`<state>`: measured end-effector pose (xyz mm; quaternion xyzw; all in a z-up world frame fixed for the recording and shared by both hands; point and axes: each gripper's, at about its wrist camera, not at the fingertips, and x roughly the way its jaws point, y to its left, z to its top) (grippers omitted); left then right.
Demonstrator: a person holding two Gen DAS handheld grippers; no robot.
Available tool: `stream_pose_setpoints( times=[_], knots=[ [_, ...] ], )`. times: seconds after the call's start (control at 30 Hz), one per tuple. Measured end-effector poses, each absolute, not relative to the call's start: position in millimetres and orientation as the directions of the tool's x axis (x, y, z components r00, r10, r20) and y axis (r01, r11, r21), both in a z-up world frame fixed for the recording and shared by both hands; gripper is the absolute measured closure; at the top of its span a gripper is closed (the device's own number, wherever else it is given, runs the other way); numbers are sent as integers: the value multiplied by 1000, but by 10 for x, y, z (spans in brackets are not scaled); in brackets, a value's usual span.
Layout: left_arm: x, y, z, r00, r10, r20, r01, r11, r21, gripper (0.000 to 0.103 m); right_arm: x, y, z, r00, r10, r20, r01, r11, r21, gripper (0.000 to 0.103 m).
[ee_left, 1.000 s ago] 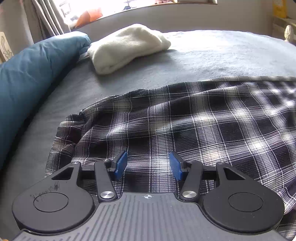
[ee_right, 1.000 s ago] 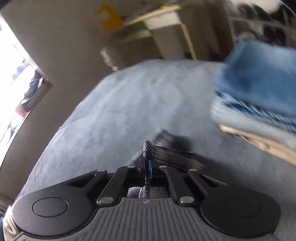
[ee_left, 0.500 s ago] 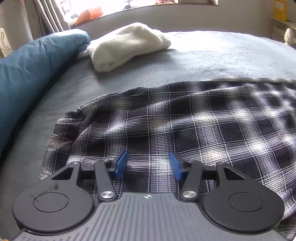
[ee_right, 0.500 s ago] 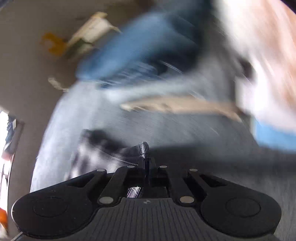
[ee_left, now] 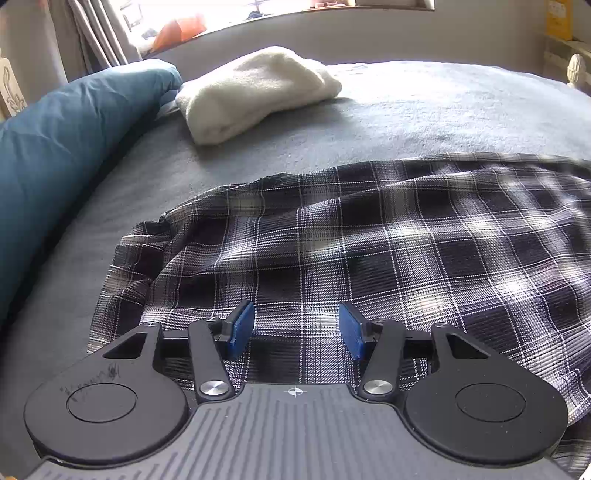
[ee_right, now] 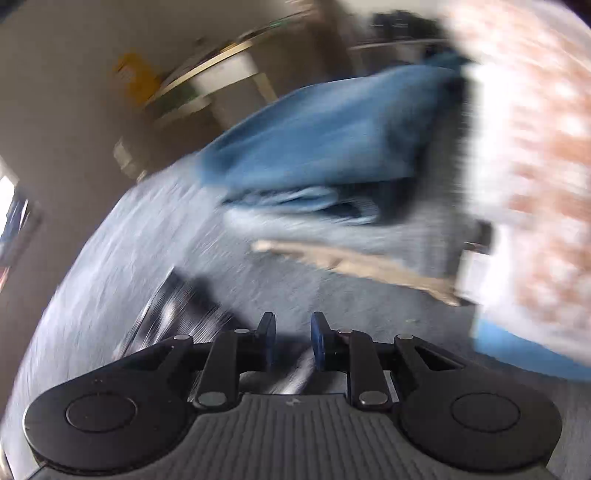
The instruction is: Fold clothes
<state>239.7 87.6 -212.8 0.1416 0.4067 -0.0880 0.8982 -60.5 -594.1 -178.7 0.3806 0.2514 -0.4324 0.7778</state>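
My checked shirt (ee_left: 369, 240) is soft, light and floppy, so my left gripper (ee_left: 296, 329), apart above it, should pinch a hem, while my right gripper (ee_right: 293, 341) has just opened, holding nothing

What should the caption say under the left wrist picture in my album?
Open left gripper over a plaid shirt on the grey bed.

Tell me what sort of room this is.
Most likely a bedroom: a grey blanket covers what looks like a bed, with a teal pillow at its edge and curtains by a bright window.
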Motion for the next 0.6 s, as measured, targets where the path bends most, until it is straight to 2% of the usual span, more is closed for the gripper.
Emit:
stream_pose_setpoints(
  times=[0.13,0.23,0.33,0.6],
  knots=[
    [2409,874,-2128,654,-41,-755,275,943,187,52,-27,-5701,-1706,557,-336,-759,760,575,303,81],
    [2421,868,-2128,652,-38,-757,275,942,190,52,427,-5603,-1839,499,-304,-811,723,662,197,81],
    [2413,860,-2122,651,-34,-758,285,937,203,52,813,-5821,-2081,437,-301,-847,747,646,156,81],
    [2443,815,-2136,642,-17,-766,297,927,228,51,1424,-6348,-2205,379,-455,-805,793,609,29,81]
  ],
)
